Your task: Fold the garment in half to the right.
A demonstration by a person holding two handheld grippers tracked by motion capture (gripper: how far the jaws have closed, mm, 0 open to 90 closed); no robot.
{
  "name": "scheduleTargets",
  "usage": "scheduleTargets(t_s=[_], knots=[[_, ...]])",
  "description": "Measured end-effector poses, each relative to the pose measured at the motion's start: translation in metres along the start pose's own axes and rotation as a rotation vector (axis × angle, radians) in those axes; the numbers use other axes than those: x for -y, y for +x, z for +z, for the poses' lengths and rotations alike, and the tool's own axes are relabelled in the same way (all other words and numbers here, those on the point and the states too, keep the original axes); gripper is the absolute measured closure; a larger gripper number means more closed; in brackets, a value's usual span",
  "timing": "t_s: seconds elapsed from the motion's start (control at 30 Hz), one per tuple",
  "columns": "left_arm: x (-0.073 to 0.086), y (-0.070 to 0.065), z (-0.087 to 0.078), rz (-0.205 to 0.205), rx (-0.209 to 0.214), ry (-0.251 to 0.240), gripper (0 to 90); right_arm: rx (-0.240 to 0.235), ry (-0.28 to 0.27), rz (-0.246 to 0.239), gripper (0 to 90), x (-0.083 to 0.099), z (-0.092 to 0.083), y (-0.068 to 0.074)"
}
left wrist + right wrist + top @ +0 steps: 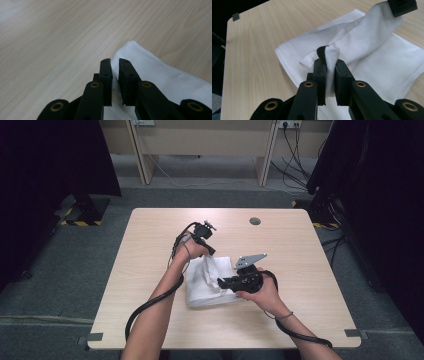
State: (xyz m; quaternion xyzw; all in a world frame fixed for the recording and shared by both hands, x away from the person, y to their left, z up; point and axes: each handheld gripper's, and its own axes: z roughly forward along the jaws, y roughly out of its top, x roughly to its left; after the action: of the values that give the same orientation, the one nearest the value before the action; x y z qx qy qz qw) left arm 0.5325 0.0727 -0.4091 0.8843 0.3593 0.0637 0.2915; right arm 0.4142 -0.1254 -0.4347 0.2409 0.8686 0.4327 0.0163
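Pale wooden tabletop [150,270], wide and bare but for the work near its middle. Folded white cloth [207,292] lying flat there, just in front of both hands — one layer pulled up off the pile into a taut ridge between the two claws. Left claw [214,253] at the far end of that ridge, clamped on the cloth's raised upper corner, fabric squeezed between its black pads [107,72]. Right claw [220,283] at the near end — closed on a bunched fold of the same cloth [331,58], white fabric poking out above its tips.
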Motion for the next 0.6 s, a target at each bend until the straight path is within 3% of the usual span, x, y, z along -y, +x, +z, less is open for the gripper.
scheduleTargets(t_s=[0.6], knots=[[-0.0015, -0.0043, 0.0058, 0.001, 0.005, 0.001, 78.0, 0.021, 0.009, 0.004, 78.3, 0.008, -0.0027, -0.003]])
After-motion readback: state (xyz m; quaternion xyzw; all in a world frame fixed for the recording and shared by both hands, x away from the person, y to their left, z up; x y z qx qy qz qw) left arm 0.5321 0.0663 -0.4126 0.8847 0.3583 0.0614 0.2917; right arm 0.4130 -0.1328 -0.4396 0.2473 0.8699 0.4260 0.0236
